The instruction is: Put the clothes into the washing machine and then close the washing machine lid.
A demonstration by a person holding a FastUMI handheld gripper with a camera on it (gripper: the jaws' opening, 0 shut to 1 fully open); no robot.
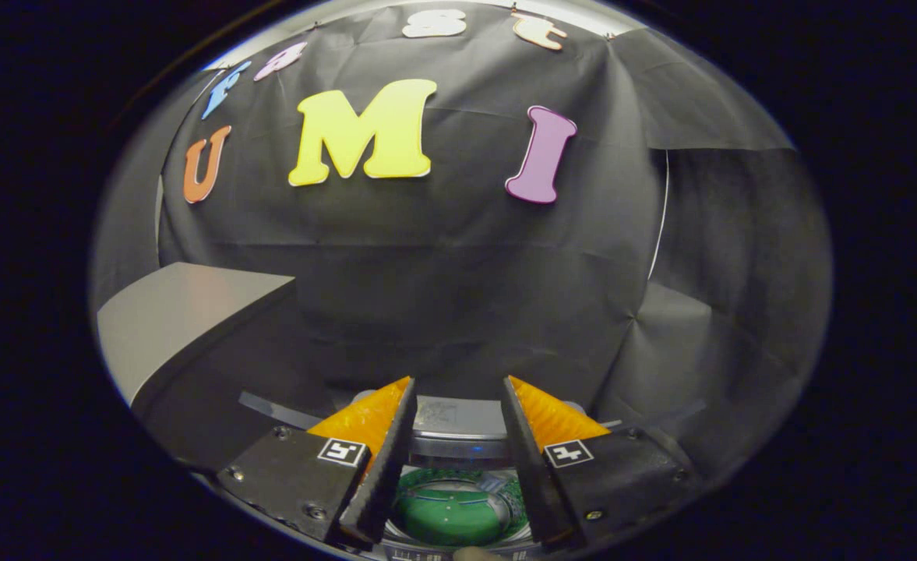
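My gripper (459,379) is open, with nothing held between its fingers. Below and between the fingers sits the small washing machine (458,448), seen from above. It has a silver rim and a grey rear panel (452,415) just under the fingertips. Inside the rim is a round green area (446,516) with a glossy surface. I cannot tell whether this is the lid's window or the drum. The fingers hang above the machine and do not touch it.
A grey tabletop (170,312) juts in on the left, higher than the machine, with a dark side below it. The black cloth wall (458,296) stands close behind the machine and wraps round to the right.
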